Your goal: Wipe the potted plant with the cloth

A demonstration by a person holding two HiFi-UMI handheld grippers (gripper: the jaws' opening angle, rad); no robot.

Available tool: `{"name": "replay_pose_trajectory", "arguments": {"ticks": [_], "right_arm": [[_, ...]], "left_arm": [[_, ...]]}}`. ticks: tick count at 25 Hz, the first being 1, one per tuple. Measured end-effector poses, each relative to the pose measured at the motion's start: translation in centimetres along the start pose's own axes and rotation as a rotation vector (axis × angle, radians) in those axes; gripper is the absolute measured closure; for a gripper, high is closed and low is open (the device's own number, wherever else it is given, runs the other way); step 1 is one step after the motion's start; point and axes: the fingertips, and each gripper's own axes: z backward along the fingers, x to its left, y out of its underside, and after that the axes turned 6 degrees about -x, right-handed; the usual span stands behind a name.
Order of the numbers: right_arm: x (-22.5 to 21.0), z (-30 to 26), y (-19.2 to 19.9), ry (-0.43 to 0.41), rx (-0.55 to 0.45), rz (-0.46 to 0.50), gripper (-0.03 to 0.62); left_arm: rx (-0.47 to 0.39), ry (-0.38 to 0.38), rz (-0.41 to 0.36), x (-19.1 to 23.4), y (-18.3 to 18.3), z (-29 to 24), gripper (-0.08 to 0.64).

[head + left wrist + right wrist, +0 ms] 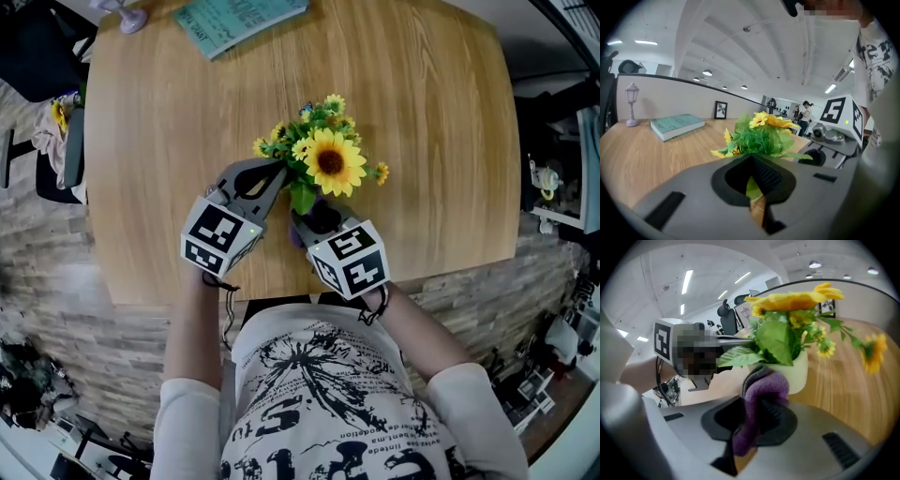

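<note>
- The wipe is under way, I judge: my right gripper [312, 221] has its jaws clamped on the purple cloth [764, 390], and the cloth's bunched end sits against the near wall of the pale pot [800, 371], just under the leaves.
- The potted plant [330, 161], a bunch of sunflowers and smaller yellow blooms, stands upright near the front edge of the tabletop [422, 112], between my 2 grippers.
- Nothing tells me how much of the pot or the leaves has been wiped. The far side and the blooms are probably left to do.
- My left gripper [274, 176] has its jaws together with no cloth in them. A green leaf [752, 187] shows in the gap behind the tips, and I cannot tell whether it is pinched.
- Pose: both forearms reach in from my side of the tabletop. The left gripper slants gently down into the foliage from the left, and the right tips more steeply down at the pot.
</note>
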Motion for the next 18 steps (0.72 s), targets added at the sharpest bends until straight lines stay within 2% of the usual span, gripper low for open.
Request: {"name": "replay_pose_trajectory", "arguments": {"ticks": [6,9,14,18], "right_arm": [[4.1,-2.0,-1.5,-0.106,-0.017,0.028,0.517],[4.7,-2.3,-1.8,-0.129,-0.017,0.058,0.517],[3.8,-1.2,-0.2,-0.142,0.028,-0.036,0.517],[1.4,1.3,1.5,-0.079,0.057,-0.064,0.517]], "left_arm": [[-0.005,0.037,0.05,0.0,0.0,0.1,0.558],[-0.011,0.047,0.074,0.0,-0.1,0.3,0.558],[-0.013,0.036,0.077,0.1,0.1,0.5,0.558],[-0.014,0.026,0.077,0.1,0.0,0.4,0.558]]}}
